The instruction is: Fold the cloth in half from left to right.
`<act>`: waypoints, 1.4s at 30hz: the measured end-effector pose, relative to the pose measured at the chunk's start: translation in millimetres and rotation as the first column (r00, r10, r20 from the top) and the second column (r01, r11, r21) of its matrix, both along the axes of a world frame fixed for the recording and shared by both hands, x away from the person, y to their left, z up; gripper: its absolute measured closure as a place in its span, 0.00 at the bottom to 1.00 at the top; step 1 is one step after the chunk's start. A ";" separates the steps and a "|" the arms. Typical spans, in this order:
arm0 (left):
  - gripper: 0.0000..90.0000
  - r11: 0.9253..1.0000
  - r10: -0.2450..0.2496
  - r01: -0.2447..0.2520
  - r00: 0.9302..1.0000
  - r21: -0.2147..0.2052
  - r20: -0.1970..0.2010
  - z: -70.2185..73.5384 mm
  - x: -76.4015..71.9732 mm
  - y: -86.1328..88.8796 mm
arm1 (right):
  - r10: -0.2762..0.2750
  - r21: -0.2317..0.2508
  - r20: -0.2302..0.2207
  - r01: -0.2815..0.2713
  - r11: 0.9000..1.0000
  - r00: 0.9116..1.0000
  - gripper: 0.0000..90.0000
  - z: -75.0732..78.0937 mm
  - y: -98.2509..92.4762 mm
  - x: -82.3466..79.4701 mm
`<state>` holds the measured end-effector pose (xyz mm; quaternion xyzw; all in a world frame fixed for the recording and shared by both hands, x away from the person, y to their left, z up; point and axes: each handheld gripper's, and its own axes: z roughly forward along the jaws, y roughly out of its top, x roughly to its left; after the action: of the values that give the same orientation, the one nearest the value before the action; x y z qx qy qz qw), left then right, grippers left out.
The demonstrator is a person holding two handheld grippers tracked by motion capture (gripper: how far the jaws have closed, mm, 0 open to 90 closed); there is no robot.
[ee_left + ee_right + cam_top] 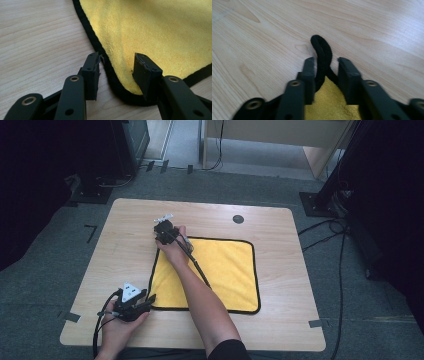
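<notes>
Right gripper view, yellow cloth (332, 105) corner bunched between right hand-held gripper (325, 65) jaws

place: lab | cues: wooden table (280, 270), grey carpet (45, 285), black stands (320, 195), floor cables (335, 235)

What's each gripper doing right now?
Left gripper: open, jaws straddling the near corner of the yellow microfibre cloth with black edging.
Right gripper: shut on the cloth's bunched far corner.
</notes>
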<state>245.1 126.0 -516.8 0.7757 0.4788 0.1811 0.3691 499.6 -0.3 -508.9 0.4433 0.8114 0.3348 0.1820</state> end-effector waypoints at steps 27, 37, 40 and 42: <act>0.96 0.967 0.251 -0.255 0.959 0.009 0.133 43.3 -7.8 60.4 | 0.092 0.259 0.043 -0.100 0.961 0.995 0.97 81.4 37.0 15.6; 0.96 0.991 0.122 -0.113 0.981 -0.070 0.150 52.4 -20.3 21.5 | 0.100 0.234 0.118 -0.125 0.964 0.988 0.97 94.7 3.2 2.7; 0.96 0.996 0.069 -0.059 0.986 -0.066 0.153 52.6 -23.4 3.4 | 0.083 0.226 0.137 -0.112 0.968 0.987 0.97 95.5 -28.6 -7.2; 0.96 0.998 0.030 -0.022 0.989 -0.057 0.146 51.1 -25.0 -11.5 | 0.064 0.221 0.135 -0.093 0.971 0.989 0.97 92.6 -52.8 -13.8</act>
<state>220.1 114.5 -465.7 0.7433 0.4653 0.2293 0.4224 485.8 -53.1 -416.2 0.4067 0.7714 0.4597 0.1680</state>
